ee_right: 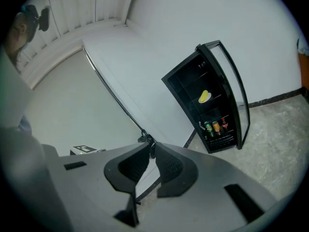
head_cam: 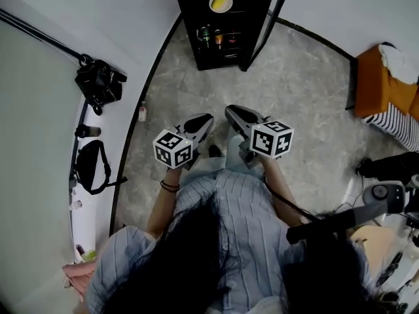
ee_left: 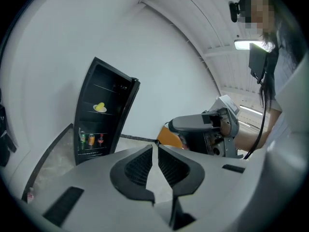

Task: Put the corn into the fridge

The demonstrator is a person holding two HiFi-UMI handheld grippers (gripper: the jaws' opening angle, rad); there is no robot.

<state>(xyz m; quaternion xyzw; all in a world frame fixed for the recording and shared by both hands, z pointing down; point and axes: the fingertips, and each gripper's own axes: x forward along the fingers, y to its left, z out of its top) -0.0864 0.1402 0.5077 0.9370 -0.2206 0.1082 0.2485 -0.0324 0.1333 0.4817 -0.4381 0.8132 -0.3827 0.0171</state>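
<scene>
The yellow corn [head_cam: 221, 0] lies on a white plate on a shelf of the black fridge [head_cam: 196, 48], whose glass door [head_cam: 263, 25] stands open. It shows too in the left gripper view as the corn [ee_left: 100, 107] and in the right gripper view as the corn [ee_right: 204, 96]. Both grippers hang in front of the person, well short of the fridge. My left gripper [head_cam: 209, 117] [ee_left: 155, 145] is shut with nothing between its jaws. My right gripper [head_cam: 229, 110] [ee_right: 150, 147] is shut and empty as well, level with the left one.
Drink bottles [head_cam: 217, 38] stand on the fridge's lower shelf. A small bottle [head_cam: 142, 112] sits on the floor by the left wall, under a black bag on a stand [head_cam: 99, 84]. An orange seat [head_cam: 376, 84] and striped cloth [head_cam: 400, 128] are at the right.
</scene>
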